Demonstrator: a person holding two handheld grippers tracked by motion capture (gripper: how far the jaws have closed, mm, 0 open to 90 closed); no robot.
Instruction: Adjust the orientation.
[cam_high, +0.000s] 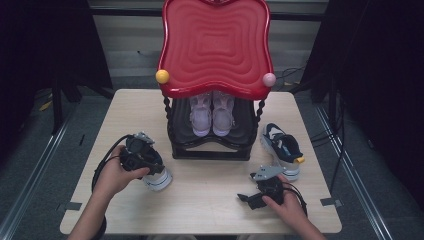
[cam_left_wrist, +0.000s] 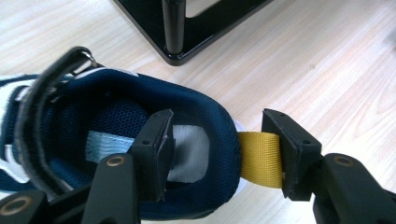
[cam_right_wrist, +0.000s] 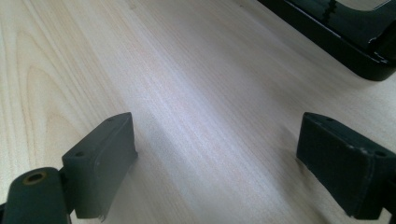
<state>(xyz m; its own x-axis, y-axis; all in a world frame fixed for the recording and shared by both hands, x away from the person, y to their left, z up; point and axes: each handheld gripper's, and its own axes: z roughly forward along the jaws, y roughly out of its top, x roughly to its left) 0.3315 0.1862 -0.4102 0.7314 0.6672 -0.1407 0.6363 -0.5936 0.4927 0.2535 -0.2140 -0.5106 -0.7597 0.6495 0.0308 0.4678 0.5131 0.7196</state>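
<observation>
Left gripper (cam_left_wrist: 219, 154) straddles the heel of the navy shoe (cam_left_wrist: 140, 140): one jaw inside the collar, the other outside by the yellow heel loop (cam_left_wrist: 261, 158), pads apart, not yet pressing. Shoe sits near the table's (cam_high: 210, 200) left edge, in front of the black rack's (cam_high: 210, 150) left corner, toe pointing away from the gripper. Right gripper (cam_right_wrist: 219, 154) is wide open over bare wood near the front right, with the second shoe (cam_high: 282, 147) by the right edge. Floor is grey, surroundings dark.

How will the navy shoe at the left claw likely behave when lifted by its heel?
The shoe probably droops toe-down, since the left claw straddles only its padded heel collar. That mesh collar looks soft, so it may squash. The yellow loop looks floppy.
</observation>
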